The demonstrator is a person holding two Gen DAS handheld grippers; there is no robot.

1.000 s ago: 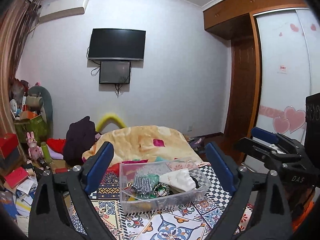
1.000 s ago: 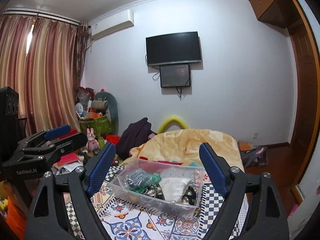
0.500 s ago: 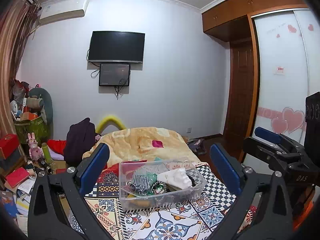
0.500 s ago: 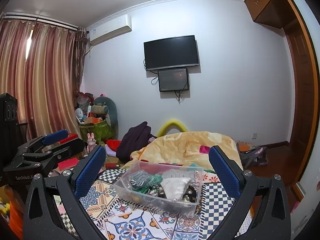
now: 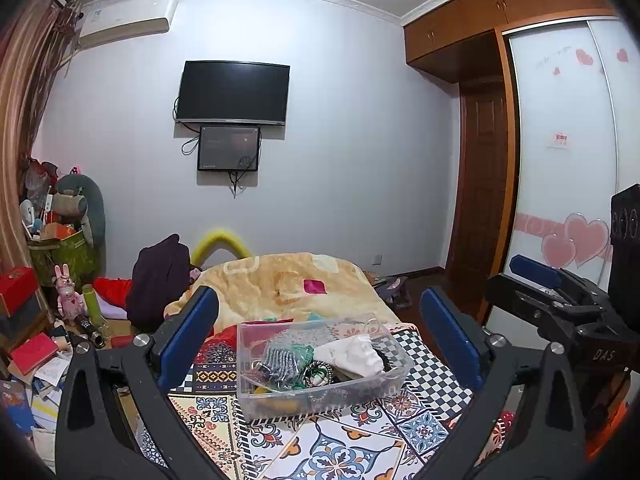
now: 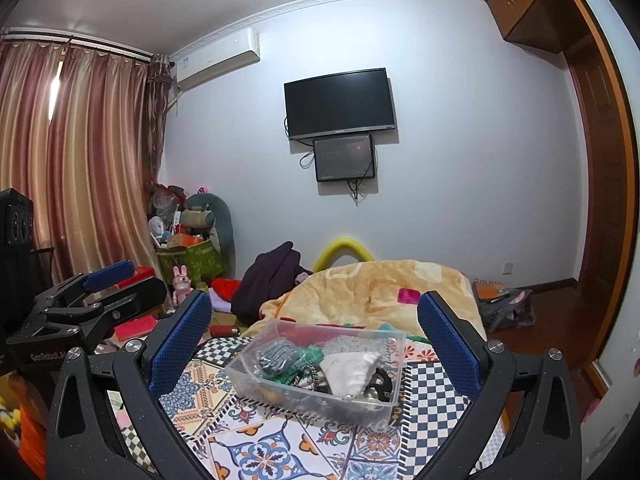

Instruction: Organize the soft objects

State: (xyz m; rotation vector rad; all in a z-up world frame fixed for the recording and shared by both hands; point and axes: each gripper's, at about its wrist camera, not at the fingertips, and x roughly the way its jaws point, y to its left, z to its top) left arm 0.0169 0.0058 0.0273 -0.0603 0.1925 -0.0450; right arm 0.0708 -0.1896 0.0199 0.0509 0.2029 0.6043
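Note:
A clear plastic bin (image 5: 372,394) sits on a patterned cloth (image 5: 344,448) on the bed. It holds several soft items, among them a grey knit piece (image 5: 280,360), a green piece (image 5: 302,350) and a white cloth (image 5: 356,354). It also shows in the right wrist view (image 6: 288,396), with the white cloth (image 6: 352,368) inside. My left gripper (image 5: 320,344) is open and empty, above and short of the bin. My right gripper (image 6: 314,344) is open and empty, also short of the bin. Each gripper shows at the edge of the other's view.
A yellow blanket (image 5: 280,284) and a dark garment (image 5: 160,276) lie behind the bin. Clutter, a pink rabbit toy (image 5: 66,294) and boxes stand at the left. A wardrobe (image 5: 568,160) is on the right, a TV (image 5: 234,92) on the far wall.
Both grippers have drawn back and risen a little, so the bin sits slightly lower and farther in both views. Both stay open and empty.

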